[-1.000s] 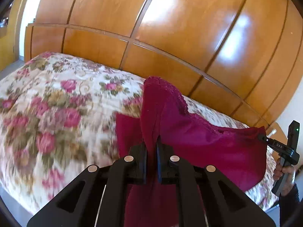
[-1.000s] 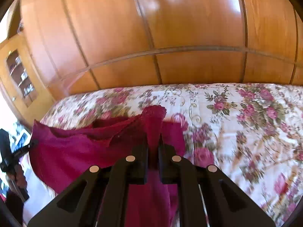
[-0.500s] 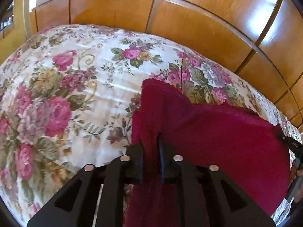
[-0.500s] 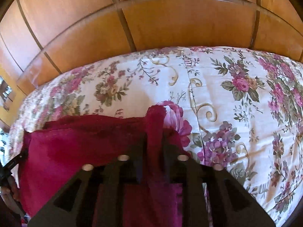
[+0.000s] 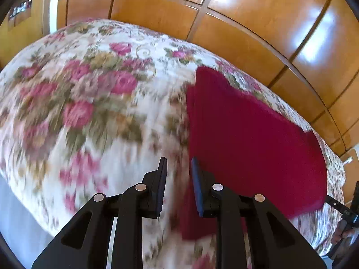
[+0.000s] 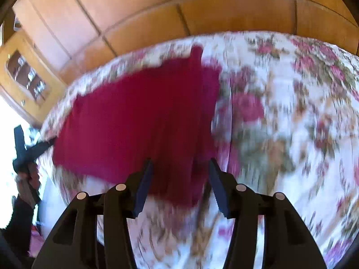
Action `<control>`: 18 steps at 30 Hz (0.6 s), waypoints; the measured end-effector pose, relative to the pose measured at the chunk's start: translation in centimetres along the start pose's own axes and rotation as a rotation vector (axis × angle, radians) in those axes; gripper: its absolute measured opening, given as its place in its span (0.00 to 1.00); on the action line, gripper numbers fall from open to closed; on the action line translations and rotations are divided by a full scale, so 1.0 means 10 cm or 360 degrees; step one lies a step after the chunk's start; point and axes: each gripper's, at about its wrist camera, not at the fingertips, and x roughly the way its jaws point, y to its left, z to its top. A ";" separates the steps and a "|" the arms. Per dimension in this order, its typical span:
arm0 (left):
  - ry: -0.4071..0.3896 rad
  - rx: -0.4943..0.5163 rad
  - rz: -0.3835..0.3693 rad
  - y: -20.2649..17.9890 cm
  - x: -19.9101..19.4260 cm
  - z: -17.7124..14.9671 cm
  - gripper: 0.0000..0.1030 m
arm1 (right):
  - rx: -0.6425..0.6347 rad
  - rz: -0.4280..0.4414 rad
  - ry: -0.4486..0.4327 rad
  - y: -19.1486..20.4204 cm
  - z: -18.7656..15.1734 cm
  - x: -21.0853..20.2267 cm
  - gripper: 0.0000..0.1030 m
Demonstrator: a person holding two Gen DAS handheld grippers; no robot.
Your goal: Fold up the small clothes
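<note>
A dark red garment [image 5: 251, 139] lies spread flat on the flowered bedspread [image 5: 89, 112]. My left gripper [image 5: 178, 168] is open and empty, just above the garment's near left edge. In the right wrist view the same garment [image 6: 139, 121] lies ahead, and my right gripper [image 6: 180, 168] is open and empty above its near right edge. Each gripper shows small at the far corner of the other's view: the right gripper [image 5: 346, 210], the left gripper [image 6: 29, 150]. Both views are blurred by motion.
A wall of wooden wardrobe panels [image 5: 246, 22] stands behind the bed. A wooden cabinet with glass doors [image 6: 27, 80] is at the left of the right wrist view. The bed's near edge drops to the floor [image 5: 13, 213].
Both grippers held the garment up, lowered it onto the bedspread, then opened and let go. The garment now lies flat and both grippers have drawn back.
</note>
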 end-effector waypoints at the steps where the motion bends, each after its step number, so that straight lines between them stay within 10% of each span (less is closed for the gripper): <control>1: 0.0007 0.0022 0.0001 -0.01 -0.01 -0.07 0.20 | -0.0017 -0.0015 0.0021 0.03 -0.05 0.04 0.41; 3: 0.0019 0.0074 0.0048 -0.03 0.00 -0.17 0.21 | -0.0040 -0.0069 0.0038 0.05 -0.07 0.09 0.13; 6: 0.0029 0.0151 0.0235 -0.06 0.05 -0.23 0.21 | -0.0078 -0.0089 -0.0043 0.11 -0.04 -0.09 0.08; 13: 0.0038 0.0207 0.0350 0.04 0.05 -0.30 0.20 | -0.0104 -0.0255 0.0072 -0.03 -0.19 0.20 0.09; 18: 0.0002 0.0035 0.0190 0.27 -0.23 -0.30 0.21 | -0.0021 -0.0318 -0.0016 -0.15 -0.21 0.00 0.39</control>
